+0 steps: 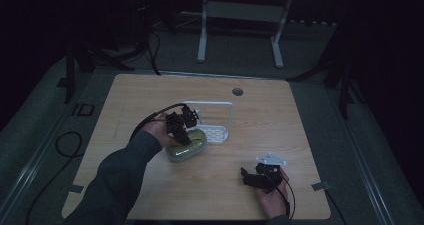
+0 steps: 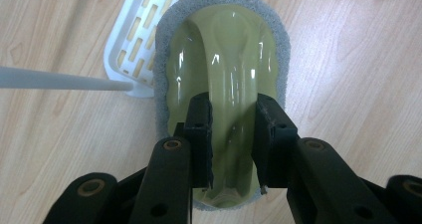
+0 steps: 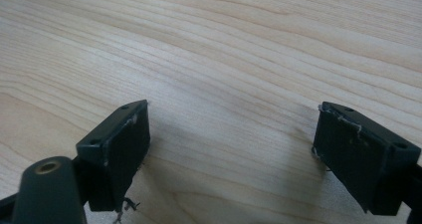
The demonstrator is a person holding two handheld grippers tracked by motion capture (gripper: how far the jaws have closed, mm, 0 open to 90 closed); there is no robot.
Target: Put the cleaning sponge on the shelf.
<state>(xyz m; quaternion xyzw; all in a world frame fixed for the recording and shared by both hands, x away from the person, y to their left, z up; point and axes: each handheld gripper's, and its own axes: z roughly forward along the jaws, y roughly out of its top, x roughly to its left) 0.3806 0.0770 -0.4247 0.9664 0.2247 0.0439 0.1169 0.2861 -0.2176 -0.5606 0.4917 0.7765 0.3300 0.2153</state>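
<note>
A yellow-green scrubber [image 2: 224, 79] with a glossy raised handle and a grey pad underneath lies on the wooden table [image 1: 280, 130]. My left gripper [image 2: 233, 144] is shut on the handle's ridge, one jaw on each side. In the high view that scrubber [image 1: 192, 146] sits at mid-table under my left gripper [image 1: 181, 132], next to a white slotted tray [image 1: 216, 133]. My right gripper [image 1: 250, 177] rests near the front right of the table. In the right gripper view its jaws [image 3: 231, 149] stand wide apart over bare wood.
The white tray [image 2: 132, 45] has a tall wire-like white handle [image 1: 220, 105] and lies just beyond the scrubber. A round grommet hole [image 1: 237, 91] sits near the table's far edge. Cables [image 1: 65, 145] lie on the floor at the left.
</note>
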